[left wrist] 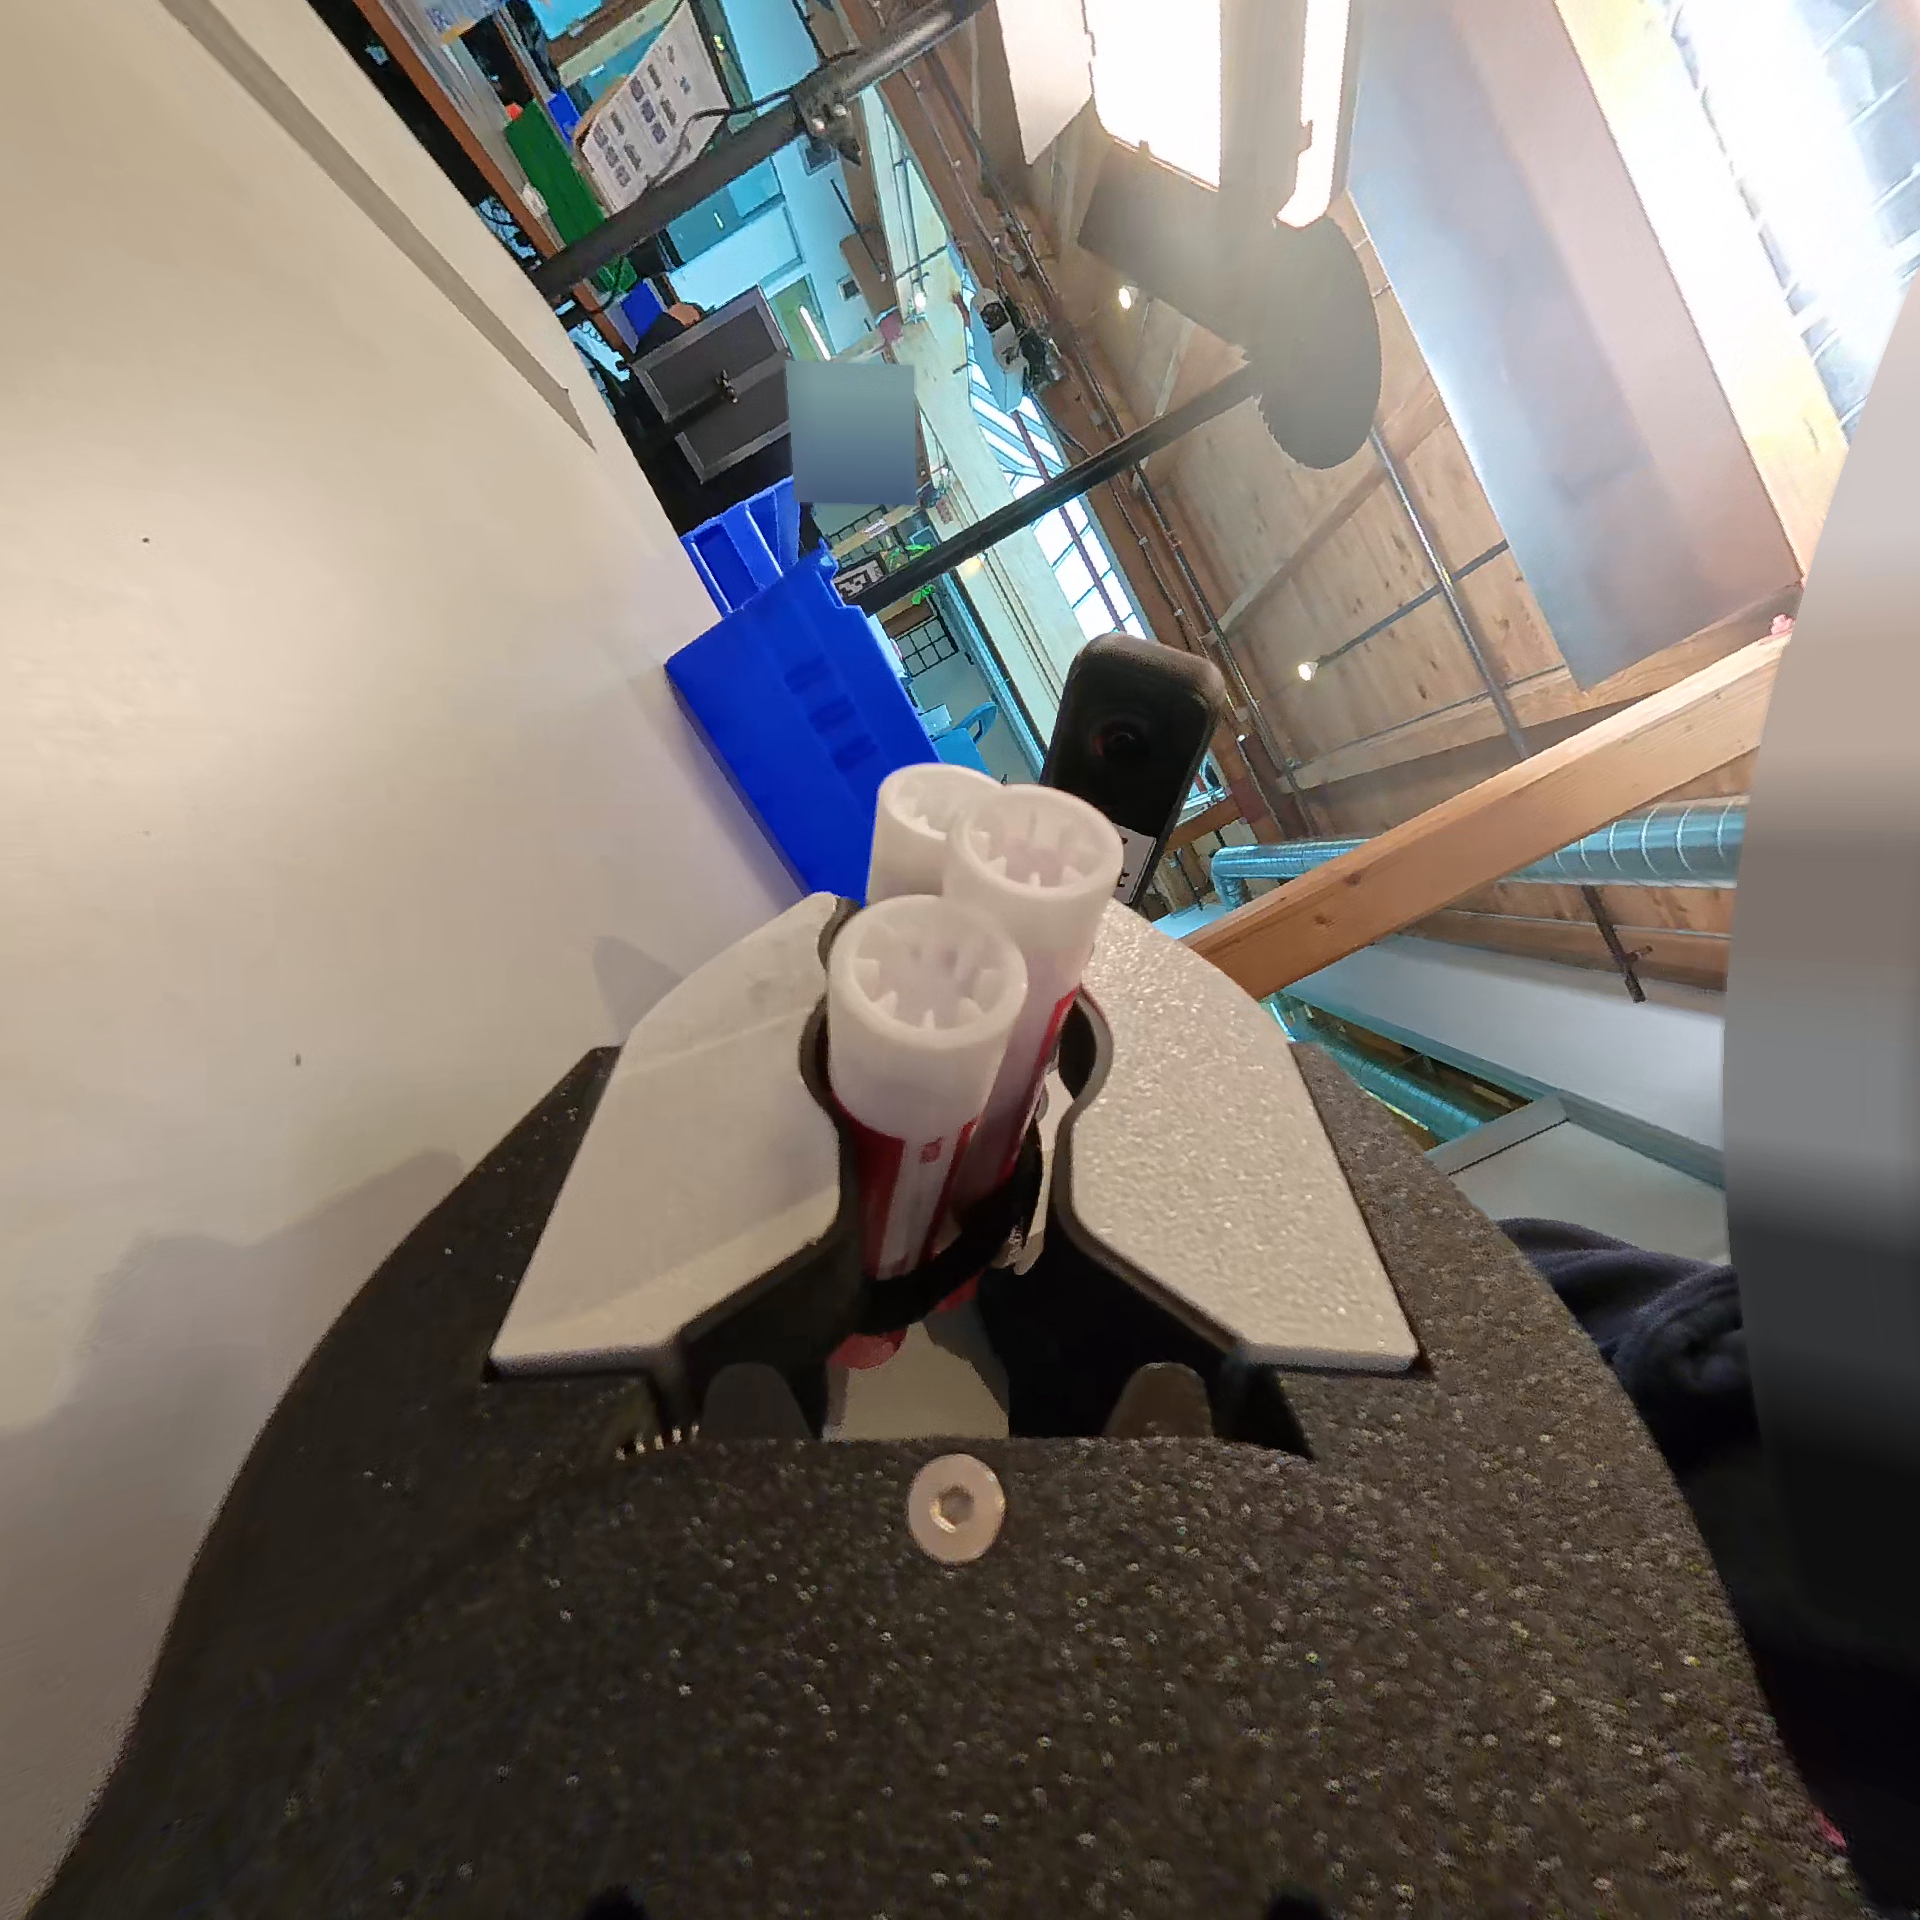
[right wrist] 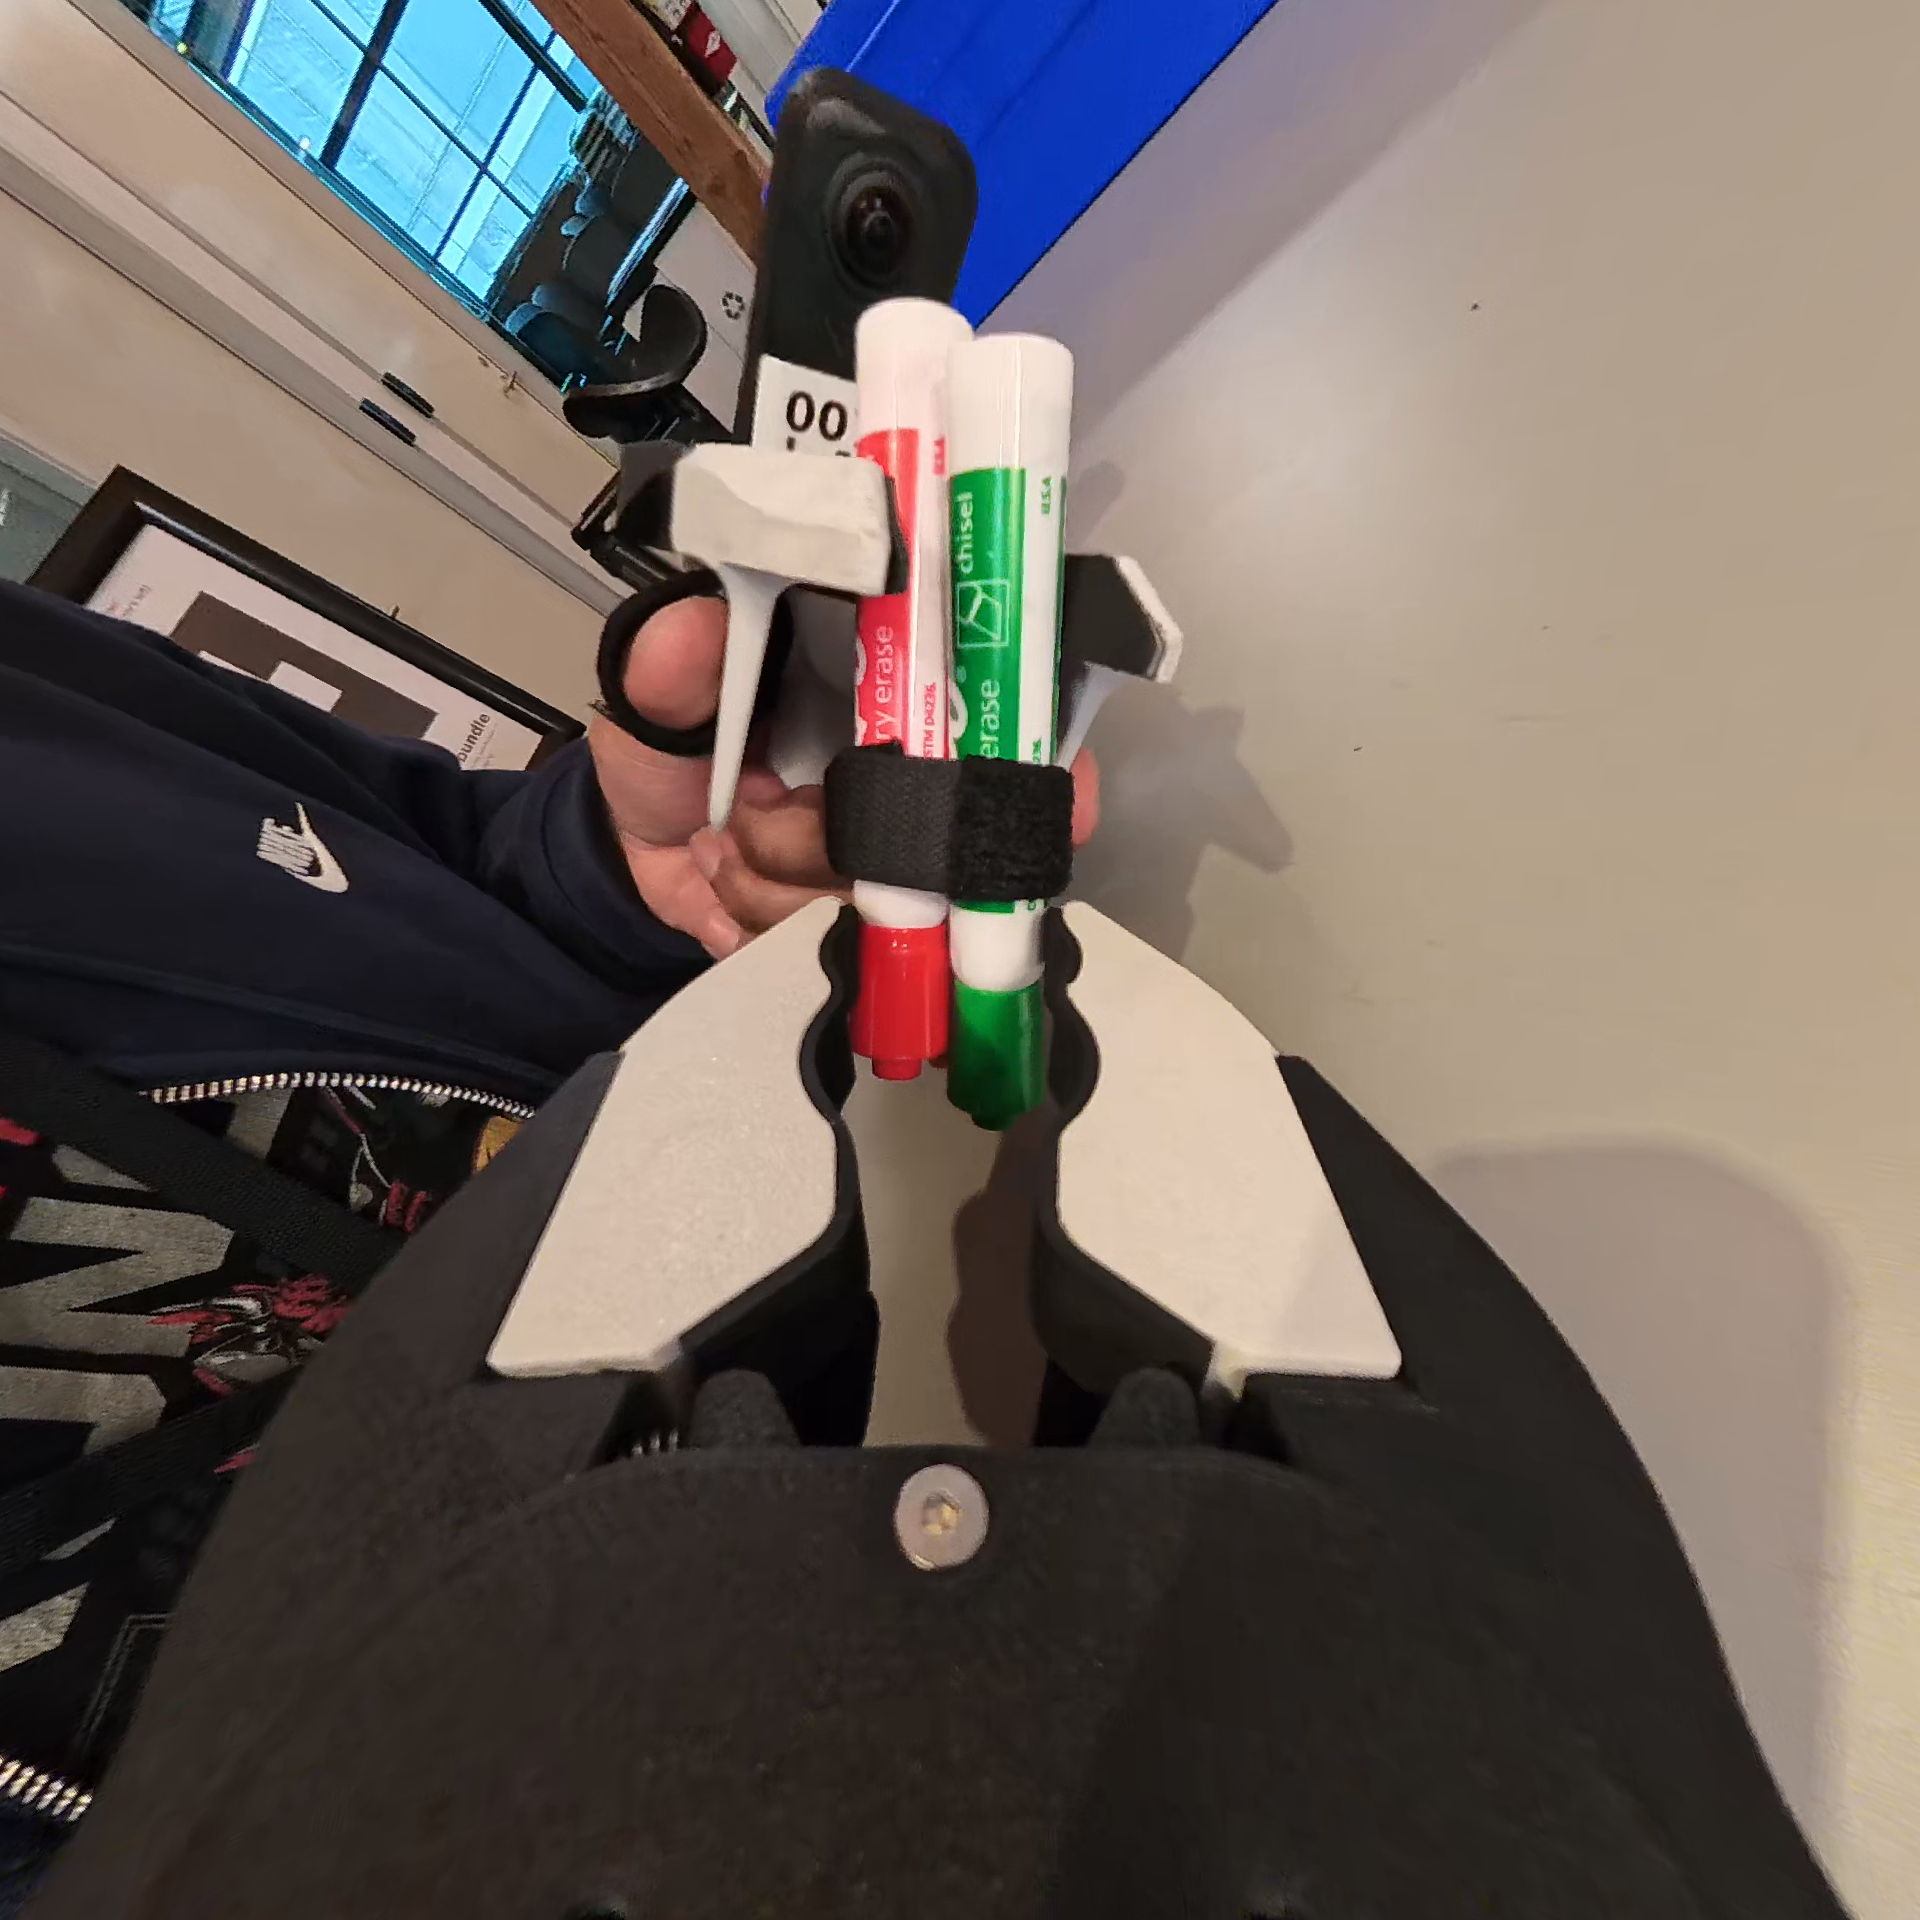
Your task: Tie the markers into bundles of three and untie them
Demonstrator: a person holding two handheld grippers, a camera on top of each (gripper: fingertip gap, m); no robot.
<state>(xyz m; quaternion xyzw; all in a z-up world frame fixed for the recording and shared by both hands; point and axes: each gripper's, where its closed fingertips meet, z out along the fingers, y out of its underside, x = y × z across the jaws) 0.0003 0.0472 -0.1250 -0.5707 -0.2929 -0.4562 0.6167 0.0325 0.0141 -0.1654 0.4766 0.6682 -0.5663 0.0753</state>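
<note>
The left fingers (right wrist: 971, 561) are closed on the upper barrels of the bundle (right wrist: 951, 675), holding it in the air off the table (right wrist: 1558, 623); the right fingers (right wrist: 951, 956) stand part open around the capped ends, just below the strap (right wrist: 951, 826), and whether they touch the caps is unclear. From the left wrist view three white, ribbed, hollow butt ends (left wrist: 925, 992) rise between the grey fingers; only a red marker (right wrist: 899, 665) and a green marker (right wrist: 1003, 665) show side by side in the other view, the third hidden behind.

The risk, as I judge it: the barrels are smooth, round plastic, so a pull on the strap could slide one marker out of the left grip, or twist the whole bundle; the strap is fuzzy black hook-and-loop wrapped flat and tight, its free end not plain to see, so the right fingers may pinch a cap instead of the tab; the caps are glossy and tapered, poor to grip. A blue bin (left wrist: 800, 707) sits at the table's far edge.
</note>
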